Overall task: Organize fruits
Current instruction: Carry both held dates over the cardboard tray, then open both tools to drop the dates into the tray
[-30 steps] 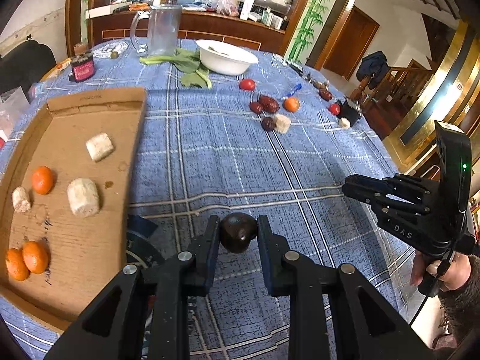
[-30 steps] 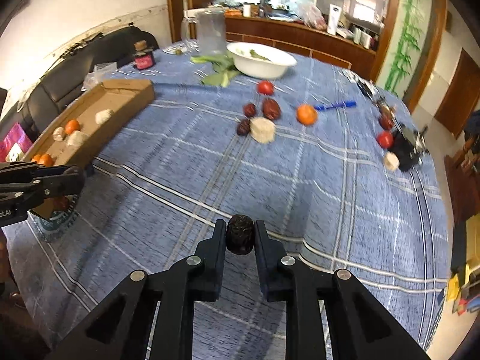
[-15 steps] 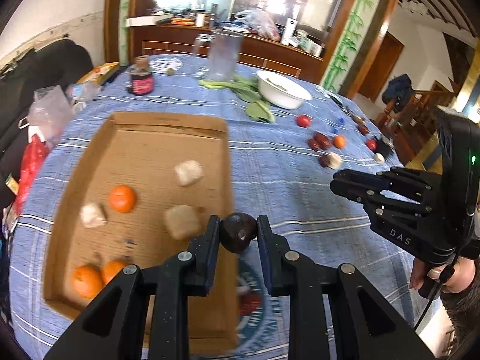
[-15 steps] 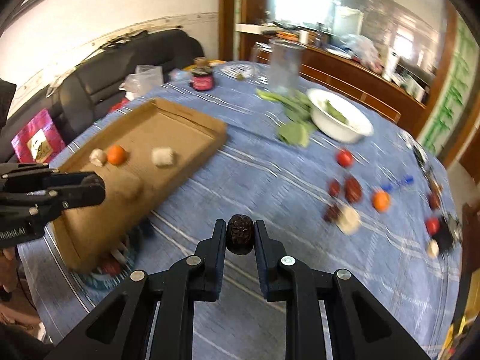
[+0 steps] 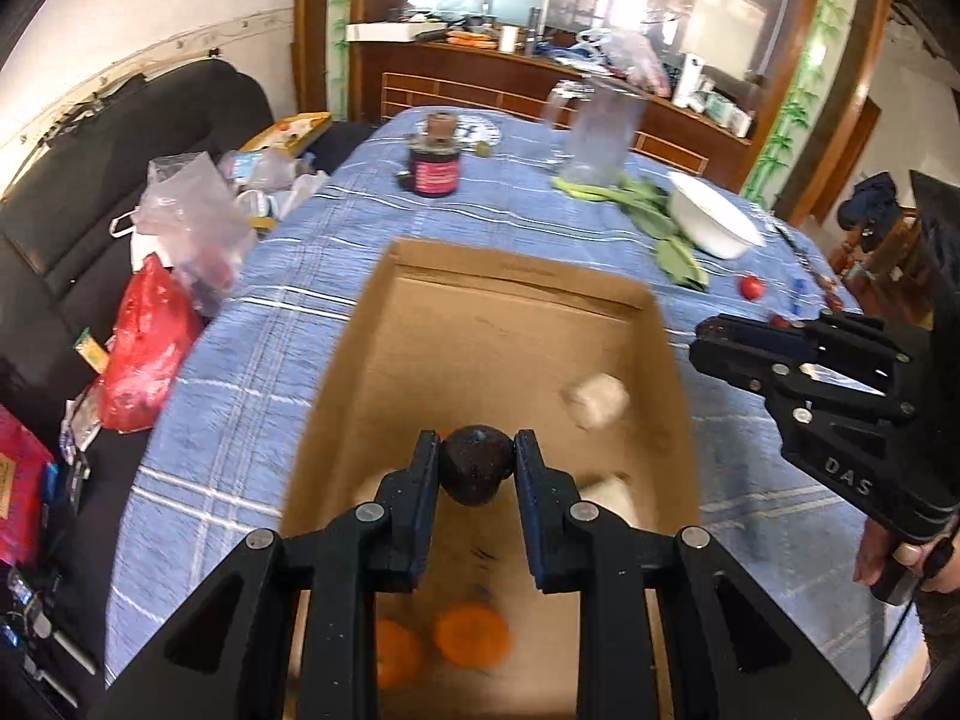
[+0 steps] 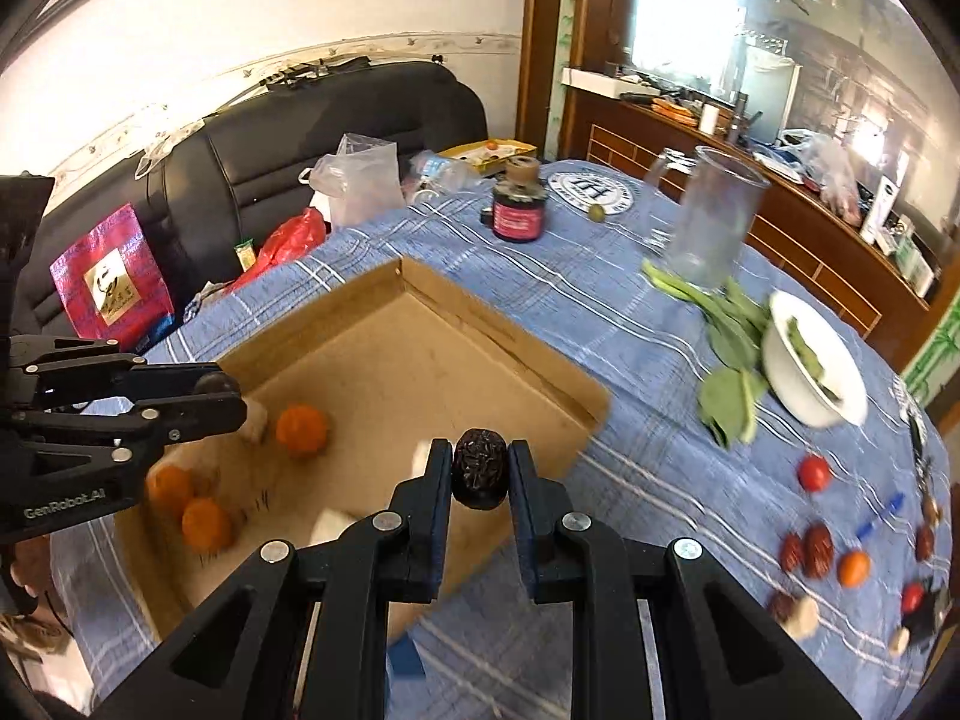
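Note:
My left gripper point(image 5: 476, 449) is shut on a dark round date point(image 5: 477, 474) and hangs over the near half of the cardboard tray point(image 5: 510, 279). Below it in the tray lie two oranges point(image 5: 471, 633) and white fruit chunks point(image 5: 600, 399). My right gripper point(image 6: 479, 453) is shut on a wrinkled dark red date point(image 6: 479, 471), above the tray's point(image 6: 510, 348) near right rim. The right gripper point(image 5: 702, 343) also shows at the tray's right side in the left wrist view. The left gripper point(image 6: 225, 396) shows over the tray's left part, near oranges point(image 6: 302, 429).
Loose on the blue checked cloth at the right lie a tomato point(image 6: 814, 472), dates point(image 6: 810, 549), an orange point(image 6: 853, 567) and a white chunk point(image 6: 801, 615). Beyond the tray stand a white bowl point(image 6: 780, 348), greens point(image 6: 729, 402), a glass jug point(image 6: 714, 222) and a dark jar point(image 6: 519, 210). Bags point(image 6: 360, 180) crowd the sofa at the left.
Both grippers have swung left from over the open cloth to above the cardboard tray, each still holding its date. The tray now fills the middle of both views.

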